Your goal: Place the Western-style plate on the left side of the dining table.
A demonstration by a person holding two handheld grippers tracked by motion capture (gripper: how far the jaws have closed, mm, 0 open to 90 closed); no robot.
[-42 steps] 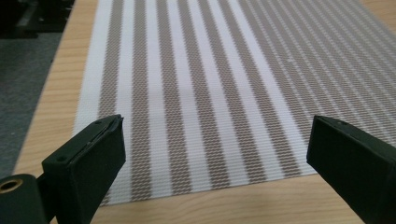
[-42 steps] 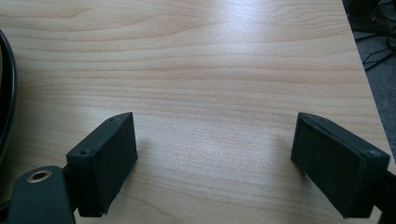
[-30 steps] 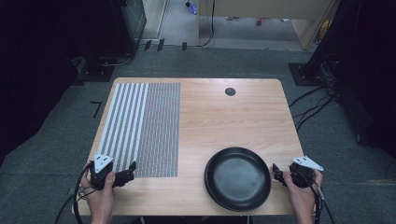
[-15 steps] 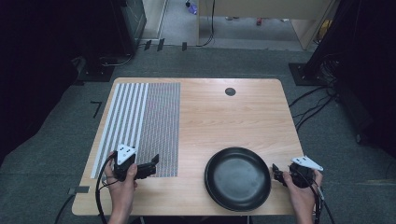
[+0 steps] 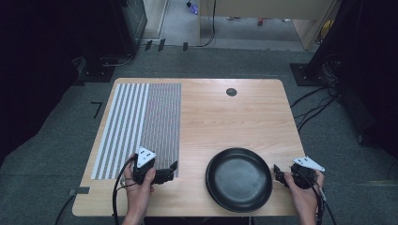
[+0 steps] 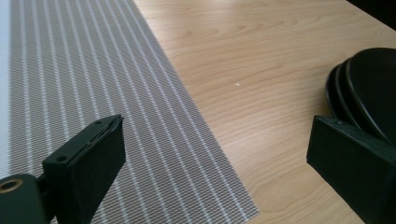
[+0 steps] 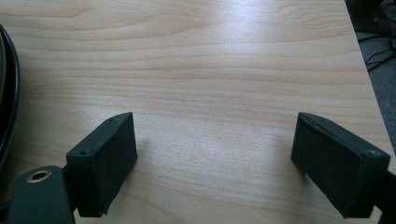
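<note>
A round black plate [image 5: 239,179] lies on the wooden table [image 5: 225,122] near its front edge, right of centre. My left gripper [image 5: 173,171] hovers at the near right corner of a grey striped placemat [image 5: 141,122], open and pointing toward the plate. In the left gripper view its jaws [image 6: 233,158] stand wide apart, empty, over the placemat [image 6: 93,93], with the plate [image 6: 369,88] at the right. My right gripper [image 5: 277,174] sits just right of the plate, open. The right gripper view shows it [image 7: 215,158] over bare wood, the plate's rim [image 7: 7,93] at the far left.
A small black round grommet [image 5: 231,92] is set in the table near its far edge. Cables [image 5: 314,105] and dark stands lie on the grey carpet around the table. Bare wood stretches between the placemat and the plate.
My left gripper has moved right from the table's front left corner to the placemat's near right corner, closer to the plate. The right gripper and plate have stayed put.
</note>
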